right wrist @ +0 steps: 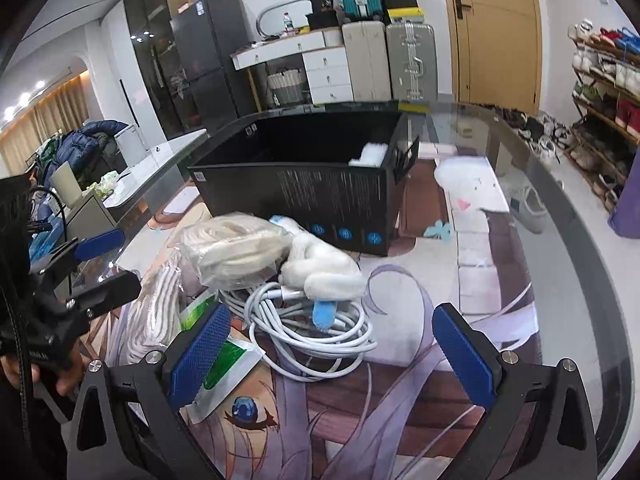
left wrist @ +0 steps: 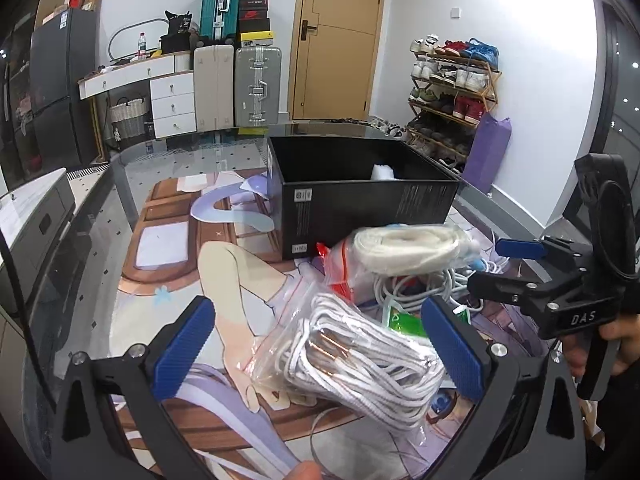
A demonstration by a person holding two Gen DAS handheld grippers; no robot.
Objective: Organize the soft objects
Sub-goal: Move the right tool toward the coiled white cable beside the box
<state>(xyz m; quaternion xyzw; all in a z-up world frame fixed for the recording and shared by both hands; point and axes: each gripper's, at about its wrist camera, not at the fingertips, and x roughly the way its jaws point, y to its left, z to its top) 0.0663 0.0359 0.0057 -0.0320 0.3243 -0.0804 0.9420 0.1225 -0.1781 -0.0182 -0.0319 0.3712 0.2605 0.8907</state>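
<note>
**Both tongs spread over the pile**

The left tongs [left wrist: 320, 344] are standing wide apart, a clear bag of white cords [left wrist: 360, 340] lying between their pads without being pinched. The right tongs [right wrist: 332, 352] are gaping too, hovering over a coiled white cable [right wrist: 316, 332] on the desk [right wrist: 540, 280]. Beyond both, a black box [right wrist: 320, 184] is sitting open.

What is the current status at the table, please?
Left gripper open around bagged white cord. Right gripper open, empty. Black box behind pile, path unobstructed.
</note>
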